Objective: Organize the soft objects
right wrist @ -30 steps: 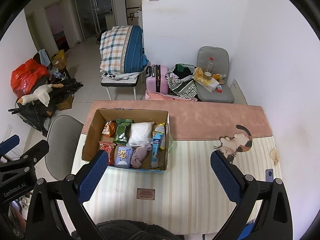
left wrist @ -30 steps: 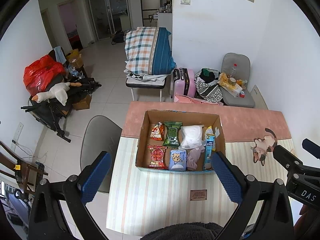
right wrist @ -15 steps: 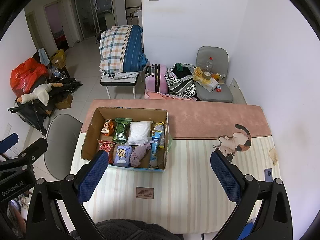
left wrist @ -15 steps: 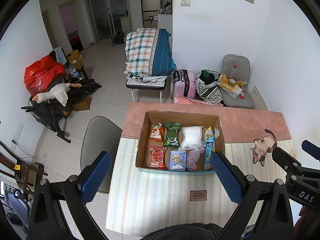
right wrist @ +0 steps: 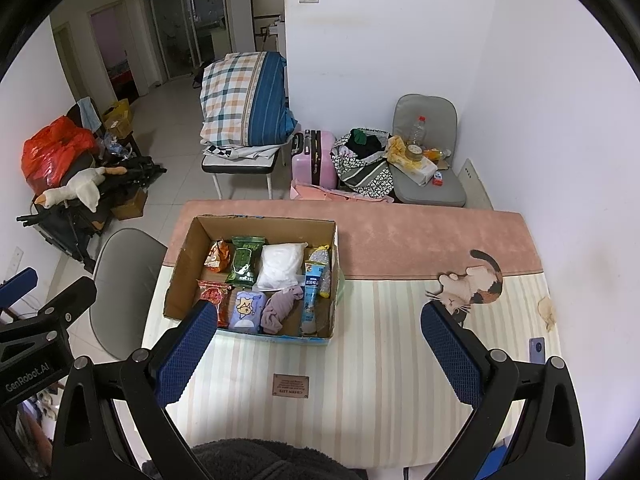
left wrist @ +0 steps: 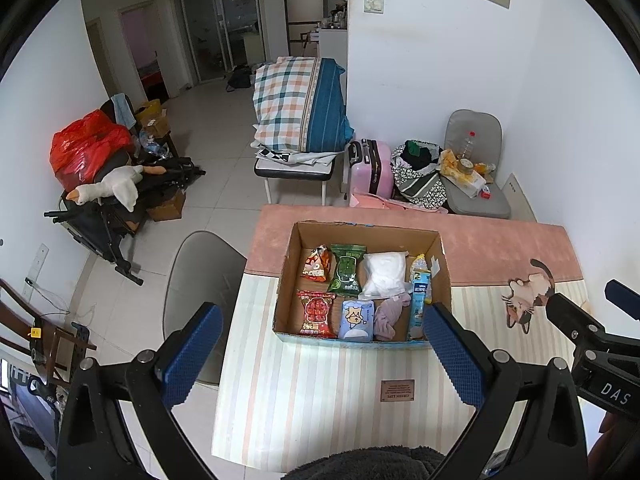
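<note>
A cardboard box (left wrist: pixel 438 264) (right wrist: pixel 182 264) stands on the striped table. It holds a white soft pack (left wrist: pixel 385 274) (right wrist: pixel 280 266), a mauve cloth (left wrist: pixel 389 315) (right wrist: pixel 278 310), a blue cartoon pack (left wrist: pixel 355 318) (right wrist: pixel 245 310), red (left wrist: pixel 316 312), orange (left wrist: pixel 317 268) and green (left wrist: pixel 347 274) snack bags, and a blue tube (left wrist: pixel 418 306) (right wrist: pixel 310 304). My left gripper (left wrist: pixel 320 354) is open and empty, high above the table before the box. My right gripper (right wrist: pixel 318 350) is open and empty, right of the left one.
A grey chair (left wrist: pixel 200 280) stands at the table's left edge. A small brown plaque (right wrist: pixel 291 387) lies on the cloth near me. A phone (right wrist: pixel 537 350) lies at the table's right edge. A cat print (right wrist: pixel 474 284) marks the cloth.
Both grippers drifted slightly; the view shifted a little. Nothing was taken hold of or let go.
</note>
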